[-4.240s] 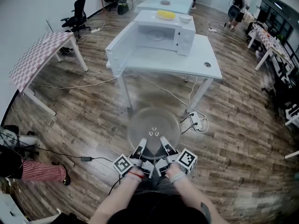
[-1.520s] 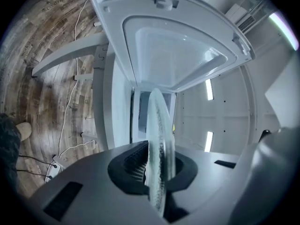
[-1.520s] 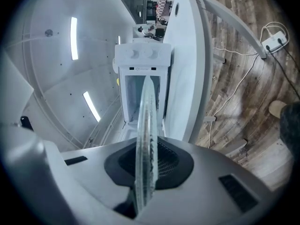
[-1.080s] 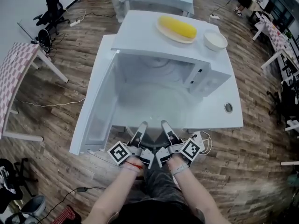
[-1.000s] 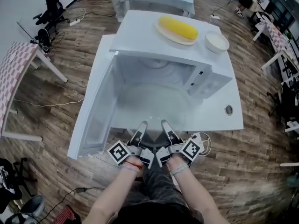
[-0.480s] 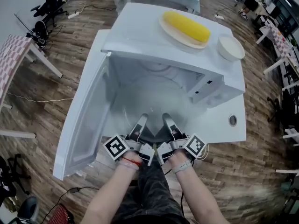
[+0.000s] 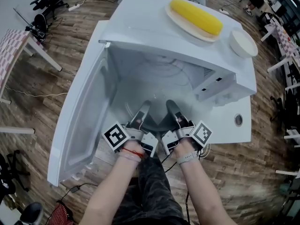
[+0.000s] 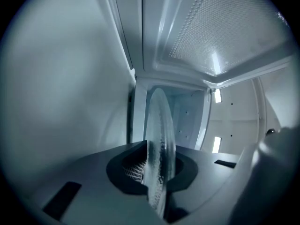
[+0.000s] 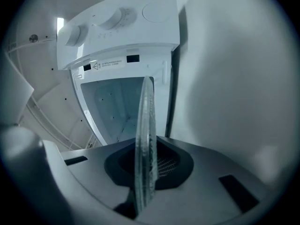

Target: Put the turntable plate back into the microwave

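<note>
Right gripper view: unreadable label on microwave; left gripper, right gripper jaws tight on turntable plate

The turntable plate sat partly inside the open microwave, its near edge clamped by the left gripper and, just to its right, the right gripper. The door stood out to the left. On top of the microwave lay a dish bearing a corn cob, with a bowl to its right. A table stood beneath the microwave.
</note>
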A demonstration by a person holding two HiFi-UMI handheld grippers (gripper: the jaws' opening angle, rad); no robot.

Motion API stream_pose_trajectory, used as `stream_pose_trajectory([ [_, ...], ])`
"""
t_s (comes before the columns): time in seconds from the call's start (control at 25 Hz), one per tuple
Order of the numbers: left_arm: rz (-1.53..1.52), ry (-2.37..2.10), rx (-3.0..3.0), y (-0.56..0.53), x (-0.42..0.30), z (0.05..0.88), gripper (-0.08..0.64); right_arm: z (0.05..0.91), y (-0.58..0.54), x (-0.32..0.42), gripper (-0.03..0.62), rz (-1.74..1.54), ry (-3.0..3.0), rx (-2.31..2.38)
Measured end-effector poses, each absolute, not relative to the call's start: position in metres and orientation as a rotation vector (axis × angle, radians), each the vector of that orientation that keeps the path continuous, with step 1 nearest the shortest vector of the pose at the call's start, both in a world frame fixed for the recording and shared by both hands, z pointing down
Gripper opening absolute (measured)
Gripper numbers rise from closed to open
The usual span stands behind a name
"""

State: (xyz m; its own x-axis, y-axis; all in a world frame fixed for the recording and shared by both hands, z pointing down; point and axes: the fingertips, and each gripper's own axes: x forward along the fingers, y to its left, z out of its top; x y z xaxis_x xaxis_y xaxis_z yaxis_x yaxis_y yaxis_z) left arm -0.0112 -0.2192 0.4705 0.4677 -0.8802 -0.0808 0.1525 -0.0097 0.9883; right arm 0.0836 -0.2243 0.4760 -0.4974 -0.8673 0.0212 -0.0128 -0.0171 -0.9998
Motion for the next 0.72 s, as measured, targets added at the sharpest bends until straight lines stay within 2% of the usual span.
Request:
stream_pose_trajectory([
  [0.72, -0.893, -0.703, 1.392, -0.22, -0.021, 0.469, 0.032, 0.481, -0.258, 0.082, 0.038, -1.608, 1.555, -0.943],
])
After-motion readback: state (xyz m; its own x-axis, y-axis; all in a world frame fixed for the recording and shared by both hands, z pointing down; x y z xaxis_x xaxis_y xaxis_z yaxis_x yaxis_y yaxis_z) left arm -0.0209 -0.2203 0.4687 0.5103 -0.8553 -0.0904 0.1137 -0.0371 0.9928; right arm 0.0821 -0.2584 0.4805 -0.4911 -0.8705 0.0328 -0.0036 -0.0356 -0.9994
